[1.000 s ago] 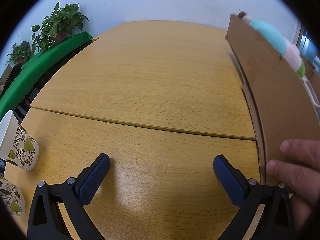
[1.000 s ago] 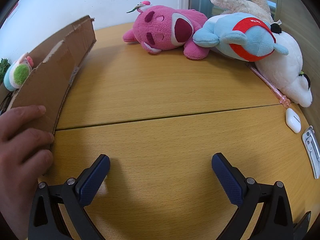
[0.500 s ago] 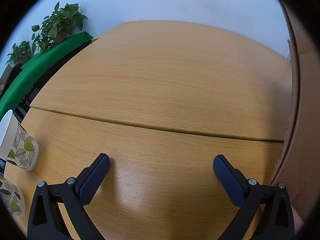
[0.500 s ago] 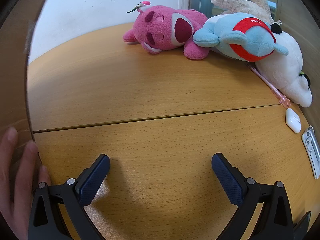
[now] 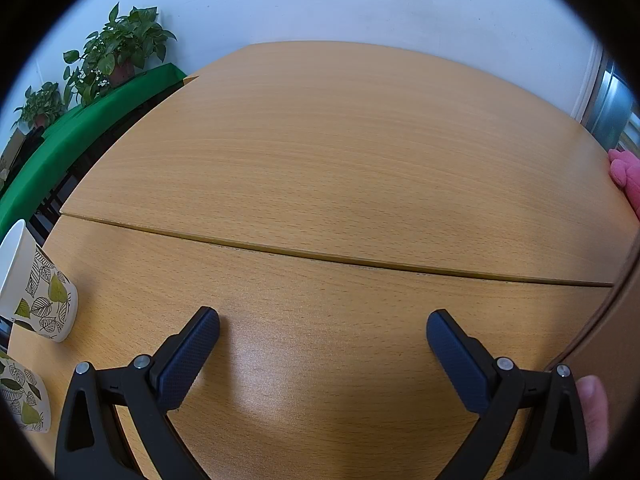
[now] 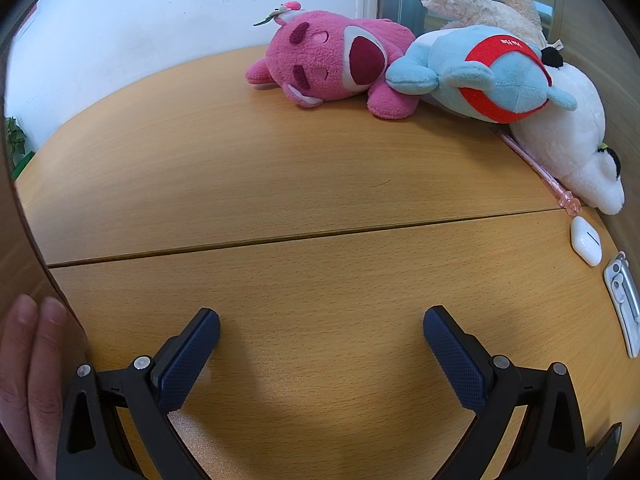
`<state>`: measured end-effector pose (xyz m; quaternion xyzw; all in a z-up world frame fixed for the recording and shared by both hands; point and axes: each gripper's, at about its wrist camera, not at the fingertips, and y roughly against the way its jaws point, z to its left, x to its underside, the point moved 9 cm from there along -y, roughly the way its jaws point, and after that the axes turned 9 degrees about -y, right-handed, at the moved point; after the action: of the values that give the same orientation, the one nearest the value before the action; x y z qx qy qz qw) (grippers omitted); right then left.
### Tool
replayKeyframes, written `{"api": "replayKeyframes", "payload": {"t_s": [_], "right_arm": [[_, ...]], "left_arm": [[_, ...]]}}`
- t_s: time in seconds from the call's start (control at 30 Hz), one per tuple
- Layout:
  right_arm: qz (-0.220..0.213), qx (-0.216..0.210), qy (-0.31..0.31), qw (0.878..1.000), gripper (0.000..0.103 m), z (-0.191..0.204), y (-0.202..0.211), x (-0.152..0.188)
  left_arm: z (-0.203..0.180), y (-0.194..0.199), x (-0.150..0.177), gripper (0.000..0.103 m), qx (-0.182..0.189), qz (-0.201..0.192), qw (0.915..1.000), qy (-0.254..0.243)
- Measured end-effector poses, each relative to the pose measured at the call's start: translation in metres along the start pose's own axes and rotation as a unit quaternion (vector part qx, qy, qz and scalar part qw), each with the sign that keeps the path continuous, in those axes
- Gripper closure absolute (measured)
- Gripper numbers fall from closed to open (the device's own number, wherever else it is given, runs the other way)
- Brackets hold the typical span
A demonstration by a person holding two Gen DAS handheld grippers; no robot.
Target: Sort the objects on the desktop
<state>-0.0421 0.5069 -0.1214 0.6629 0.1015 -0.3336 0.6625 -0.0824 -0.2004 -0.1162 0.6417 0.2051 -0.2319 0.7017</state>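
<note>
Plush toys (image 6: 400, 76) lie heaped at the table's (image 6: 280, 184) far right corner.
Your right gripper (image 6: 320, 340) and left gripper (image 5: 322, 340) both gape wide over bare wood, gripping nothing. An earbud case (image 6: 586, 241) and pink pen (image 6: 536, 168) lie beside the toys; two leaf-print cups (image 5: 38, 300) stand at your far left. A hand (image 6: 30, 376) presses cardboard (image 6: 18, 264) between the grippers.

Left tongs (image 5: 323, 330) hovering low over tabletop (image 5: 344, 168), fingers spread wide, gripping nothing. Right tongs (image 6: 322, 330) doing same, fingers spread wide, nothing between pads. Bare hand (image 6: 30, 380) showing at left edge of right wrist view, fingers extended together, lying flat. Fingertip (image 5: 594, 408) peeking behind left tongs' right finger mount at lower right.
</note>
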Motion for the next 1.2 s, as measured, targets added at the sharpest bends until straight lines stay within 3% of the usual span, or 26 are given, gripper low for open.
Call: {"api": "replayKeyframes", "payload": {"t_s": [1.2], "right_arm": [[0.0,0.001,-0.001,1.0,0.0,-0.0006,0.0024,0.001]], "left_arm": [[0.0,-0.0013,-0.0004,0.0,0.0,0.001,1.0,0.0]]}}
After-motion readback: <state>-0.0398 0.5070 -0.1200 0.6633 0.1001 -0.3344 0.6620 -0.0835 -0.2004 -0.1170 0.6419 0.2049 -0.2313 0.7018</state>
